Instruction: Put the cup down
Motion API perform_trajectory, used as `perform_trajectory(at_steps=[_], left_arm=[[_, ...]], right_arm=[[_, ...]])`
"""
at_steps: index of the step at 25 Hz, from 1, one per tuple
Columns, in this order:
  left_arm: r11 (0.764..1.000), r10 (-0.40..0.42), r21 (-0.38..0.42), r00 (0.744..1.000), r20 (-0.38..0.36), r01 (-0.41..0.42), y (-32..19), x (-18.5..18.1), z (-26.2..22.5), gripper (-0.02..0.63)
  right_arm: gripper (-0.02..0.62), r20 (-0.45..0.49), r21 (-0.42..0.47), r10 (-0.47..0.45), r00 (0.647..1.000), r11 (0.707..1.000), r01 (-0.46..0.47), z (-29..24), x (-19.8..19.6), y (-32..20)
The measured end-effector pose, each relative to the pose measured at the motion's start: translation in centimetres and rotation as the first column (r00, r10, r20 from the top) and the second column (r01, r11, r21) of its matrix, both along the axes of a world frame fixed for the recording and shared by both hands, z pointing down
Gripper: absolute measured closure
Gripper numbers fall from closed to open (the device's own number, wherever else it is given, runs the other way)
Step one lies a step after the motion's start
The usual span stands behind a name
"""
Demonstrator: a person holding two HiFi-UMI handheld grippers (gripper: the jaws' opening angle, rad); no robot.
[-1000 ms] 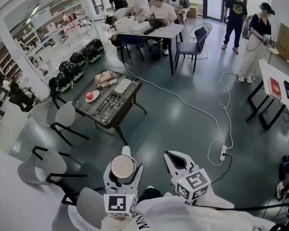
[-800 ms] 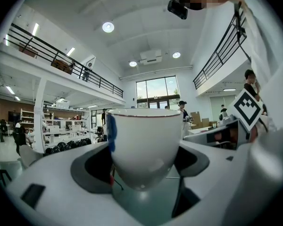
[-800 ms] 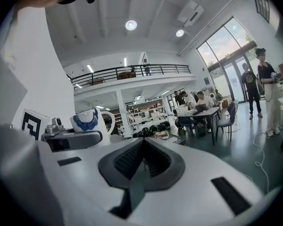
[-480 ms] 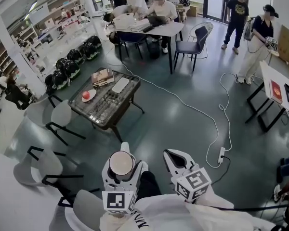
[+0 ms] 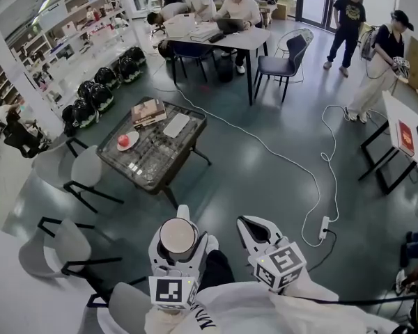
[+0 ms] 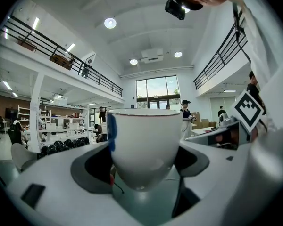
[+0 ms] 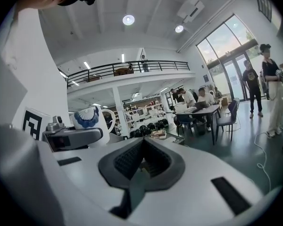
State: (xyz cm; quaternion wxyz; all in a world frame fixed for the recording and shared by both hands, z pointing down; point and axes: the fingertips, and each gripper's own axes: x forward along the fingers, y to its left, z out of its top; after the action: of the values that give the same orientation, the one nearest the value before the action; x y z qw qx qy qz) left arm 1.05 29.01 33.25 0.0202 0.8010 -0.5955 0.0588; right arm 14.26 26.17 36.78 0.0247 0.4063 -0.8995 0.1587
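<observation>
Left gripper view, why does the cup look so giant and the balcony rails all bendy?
In the left gripper view the wide-angle camera sits close to the cup, so it fills the middle, and the lens bows the balcony railing and blacks out the corners; in the head view the same cup looks small; in the right gripper view a ceiling light glares white.

Low dark surface (image 5: 184,145) on the grey floor (image 5: 265,186). At its far end, stacked books (image 5: 148,111) beside a flat white slab (image 5: 176,124); near its left edge, a white plate (image 5: 127,142) with something red. Across the floor, a white cable (image 5: 285,160) to a power strip (image 5: 323,225)
</observation>
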Motion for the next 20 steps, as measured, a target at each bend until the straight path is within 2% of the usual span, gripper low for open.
perform_trajectory(at_steps=[20], left_arm=[[0.998, 0.013, -0.055, 0.999, -0.032, -0.015, -19.0, -11.8, 0.8, 0.215]], right_arm=[[0.589, -0.084, -0.015, -0.027, 0.996, 1.0, 0.026, -0.1, -13.0, -19.0]])
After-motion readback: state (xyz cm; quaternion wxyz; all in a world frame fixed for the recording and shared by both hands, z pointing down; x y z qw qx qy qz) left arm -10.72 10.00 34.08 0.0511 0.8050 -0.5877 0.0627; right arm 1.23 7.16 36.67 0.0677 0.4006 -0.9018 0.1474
